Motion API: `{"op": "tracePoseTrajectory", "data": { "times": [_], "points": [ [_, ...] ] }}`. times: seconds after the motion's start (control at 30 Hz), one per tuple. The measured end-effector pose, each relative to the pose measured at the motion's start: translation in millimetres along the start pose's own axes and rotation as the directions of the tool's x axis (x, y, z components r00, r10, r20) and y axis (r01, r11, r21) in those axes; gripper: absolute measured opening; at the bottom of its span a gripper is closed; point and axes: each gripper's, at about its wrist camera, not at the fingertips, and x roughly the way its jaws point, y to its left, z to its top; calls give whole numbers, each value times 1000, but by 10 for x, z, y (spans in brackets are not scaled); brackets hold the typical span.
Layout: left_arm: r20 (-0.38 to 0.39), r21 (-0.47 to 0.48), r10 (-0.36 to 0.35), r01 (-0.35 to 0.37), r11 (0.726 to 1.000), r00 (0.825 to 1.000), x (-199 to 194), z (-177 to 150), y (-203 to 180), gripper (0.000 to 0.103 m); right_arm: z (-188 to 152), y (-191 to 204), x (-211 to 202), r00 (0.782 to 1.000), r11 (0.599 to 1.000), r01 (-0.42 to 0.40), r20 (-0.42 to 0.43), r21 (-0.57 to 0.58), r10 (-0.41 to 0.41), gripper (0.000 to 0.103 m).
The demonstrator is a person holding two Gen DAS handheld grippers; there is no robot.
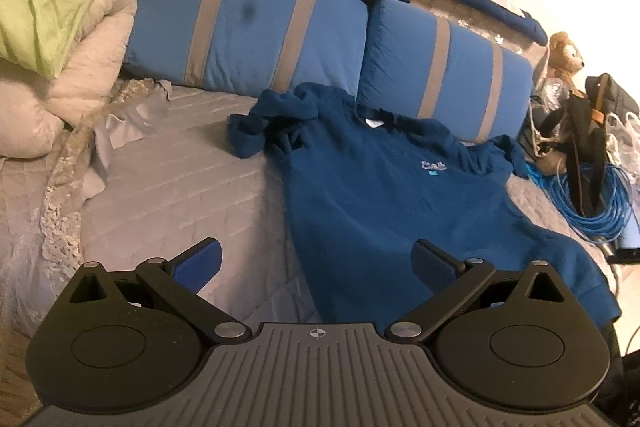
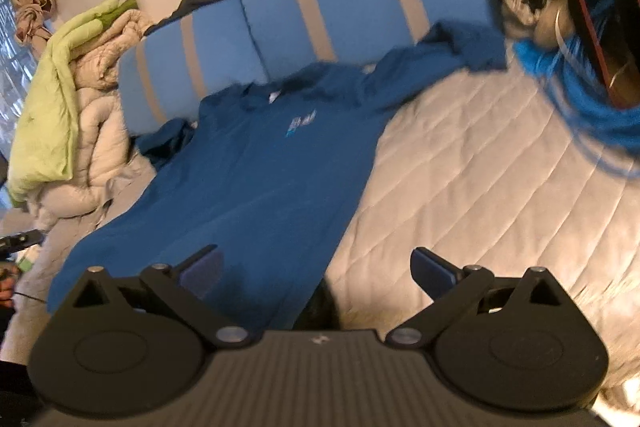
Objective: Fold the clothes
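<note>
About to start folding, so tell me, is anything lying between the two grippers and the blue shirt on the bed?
Nothing visible. The blue shirt lies flat directly ahead of the open left gripper and right gripper, its hem just beyond their fingertips.

Dark blue sweatshirt spread front-up on grey quilt, small chest logo, sleeves bunched near pillows

One sweatshirt, two striped pillows, one teddy bear, one cable coil.
</note>
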Motion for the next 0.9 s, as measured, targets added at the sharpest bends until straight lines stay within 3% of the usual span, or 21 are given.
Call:
{"op": "tracePoseTrajectory", "data": {
  "times": [0.2, 0.53, 0.9],
  "points": [
    [1, -3, 15, -15, 1000, 1000, 22, -12, -35, 103, -214, -66, 164, 994, 990, -85, -53, 113, 91, 83],
    [5, -20, 17, -17, 1000, 1000, 46, -65, -28, 103, -304, 120, 256, 974, 973, -184, -107, 137, 199, 65],
    [5, -37, 9, -9, 999, 1000, 78, -103, 19, 103, -332, 206, 165, 974, 970, -198, -85, 138, 211, 39]
  ]
}}
